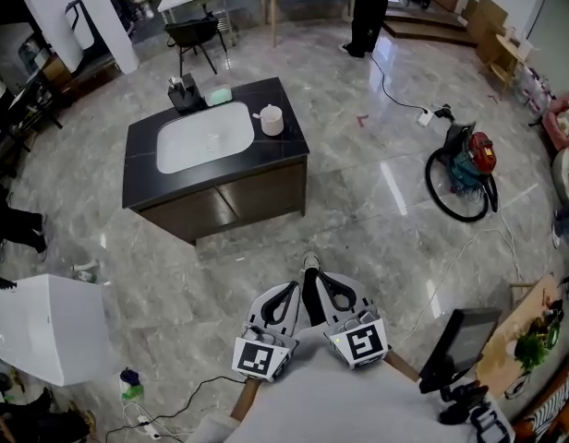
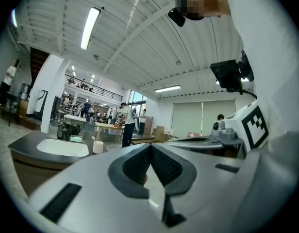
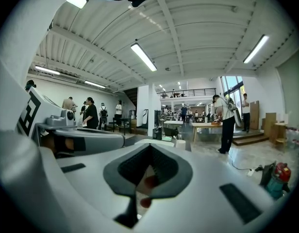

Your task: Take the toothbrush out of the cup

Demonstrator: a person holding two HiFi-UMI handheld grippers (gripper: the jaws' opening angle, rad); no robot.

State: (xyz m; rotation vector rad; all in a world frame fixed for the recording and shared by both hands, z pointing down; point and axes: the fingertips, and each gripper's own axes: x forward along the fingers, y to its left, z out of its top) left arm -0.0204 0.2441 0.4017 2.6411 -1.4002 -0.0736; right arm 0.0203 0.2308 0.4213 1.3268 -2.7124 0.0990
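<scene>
1. The left tool [image 1: 286,293] and right tool [image 1: 329,286] are both closed and empty, held side by side near the person's body, likely only being carried;
2. well ahead, the cup [image 1: 272,119] stands on the counter [image 1: 146,169] beside the sink [image 1: 203,137]; the toothbrush [image 1: 260,115] seems to poke from it, untouched.

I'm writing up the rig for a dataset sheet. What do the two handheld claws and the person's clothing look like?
The left claw and right claw are alike: pale grey bodies, dark grey ribbed pads set in a pointed loop. Each carries a white marker cube printed with black square patterns. The person wears a pale, whitish top. No cables show on them.
</scene>
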